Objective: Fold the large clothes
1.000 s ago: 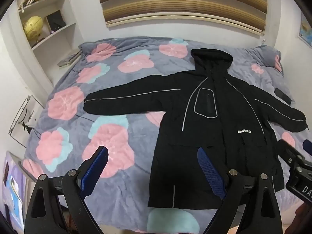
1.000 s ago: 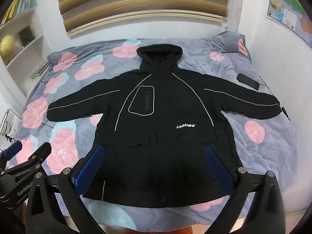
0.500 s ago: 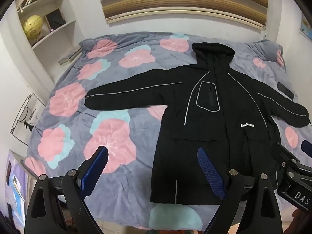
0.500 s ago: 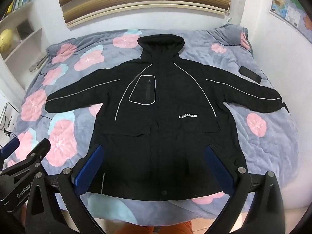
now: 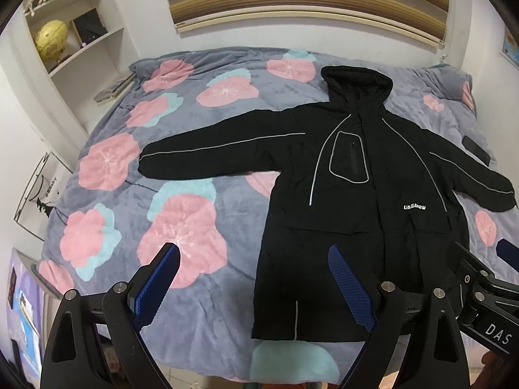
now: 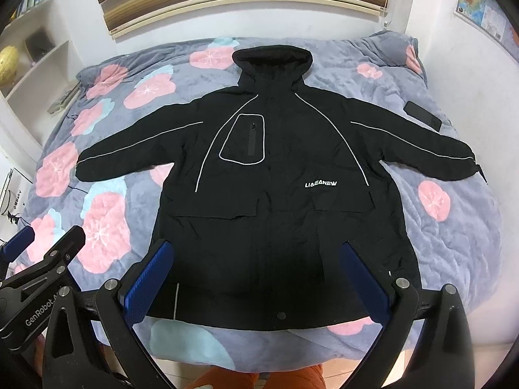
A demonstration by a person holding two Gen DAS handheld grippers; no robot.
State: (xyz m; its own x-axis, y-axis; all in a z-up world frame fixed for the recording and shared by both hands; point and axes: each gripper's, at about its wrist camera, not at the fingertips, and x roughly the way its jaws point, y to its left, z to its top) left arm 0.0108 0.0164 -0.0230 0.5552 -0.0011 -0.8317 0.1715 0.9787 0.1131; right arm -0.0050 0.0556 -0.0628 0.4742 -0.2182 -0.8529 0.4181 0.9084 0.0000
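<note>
A large black hooded jacket with grey piping and a white chest logo lies spread flat, front up, on the bed, both sleeves stretched out sideways and the hood toward the wall. My left gripper is open and empty, held above the bed's near edge, left of the jacket's hem. My right gripper is open and empty, held above the middle of the hem. Each gripper shows at the edge of the other's view.
The bed has a grey blanket with pink and teal flowers. A black phone lies by the jacket's right sleeve. White shelves with a globe stand on the left. A wall with blinds is behind the bed.
Both grippers have drawn back and up a little, so the jacket sits slightly lower and farther in the views. The jacket has not moved.
</note>
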